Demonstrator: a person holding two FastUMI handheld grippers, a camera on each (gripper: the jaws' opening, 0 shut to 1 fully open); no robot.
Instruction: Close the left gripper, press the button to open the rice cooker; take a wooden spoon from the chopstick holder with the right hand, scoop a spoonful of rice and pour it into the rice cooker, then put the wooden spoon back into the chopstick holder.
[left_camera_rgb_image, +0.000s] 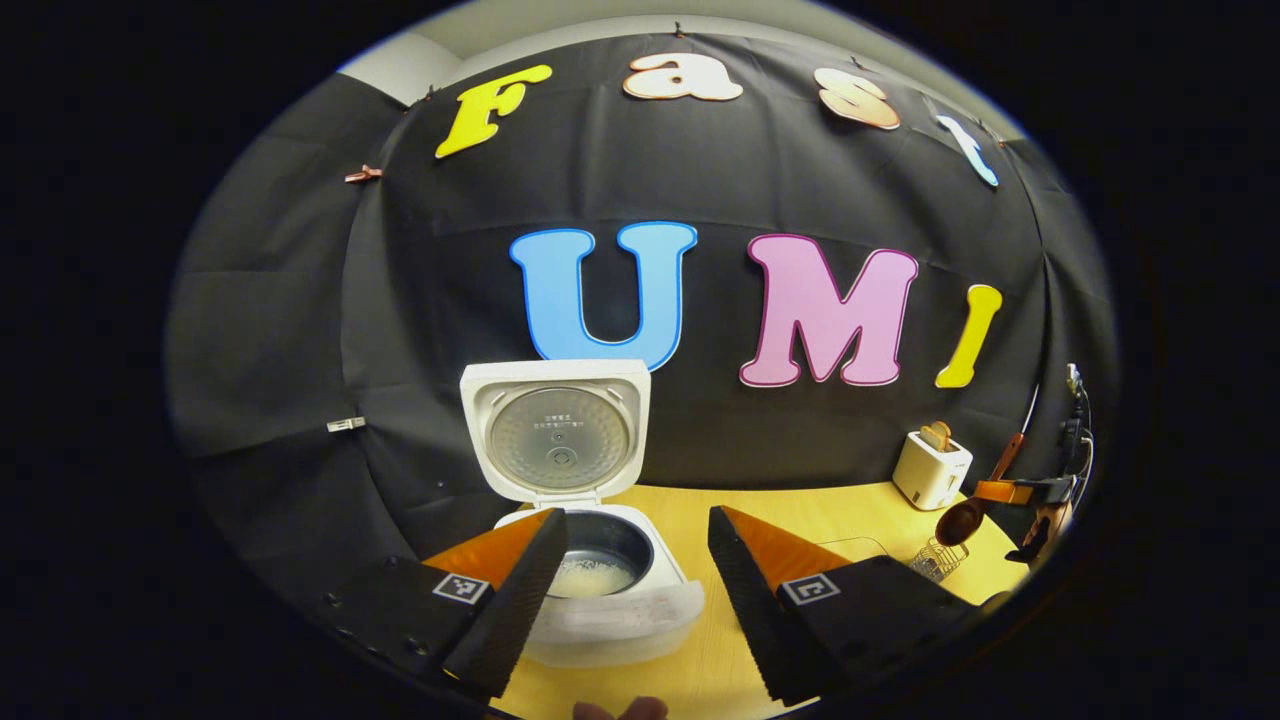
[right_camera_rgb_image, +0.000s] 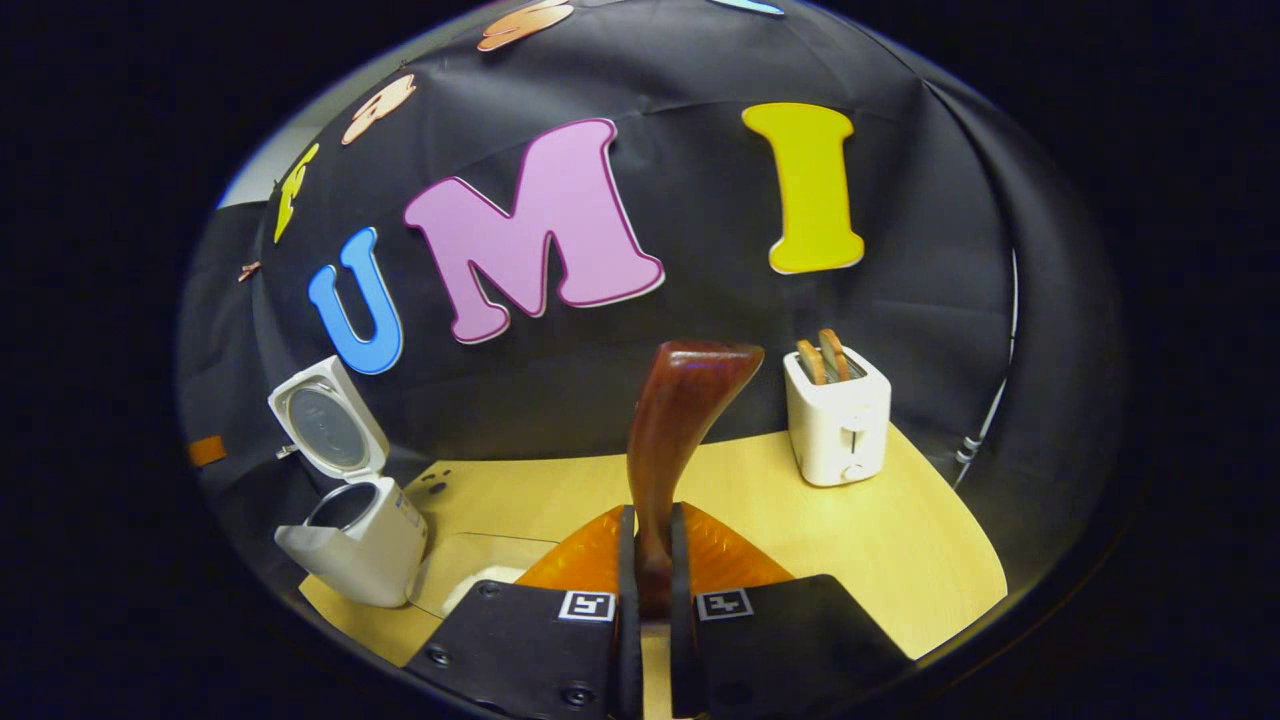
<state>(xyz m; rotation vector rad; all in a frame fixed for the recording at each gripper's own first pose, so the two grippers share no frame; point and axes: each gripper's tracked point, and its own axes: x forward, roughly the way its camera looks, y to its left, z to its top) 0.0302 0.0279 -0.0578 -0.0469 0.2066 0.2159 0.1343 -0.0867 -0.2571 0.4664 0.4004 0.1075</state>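
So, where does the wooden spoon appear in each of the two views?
Left gripper view: the wooden spoon is far right, above the wire holder, beside the toaster.
Right gripper view: the spoon stands upright at centre, clamped between the right gripper's fingers.
Shared landmark: the white toaster.

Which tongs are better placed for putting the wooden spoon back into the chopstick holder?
The right tongs, most likely: they are shut on the wooden spoon, and the left gripper view shows them holding it above the chopstick holder. The left tongs are open and empty at the open rice cooker.
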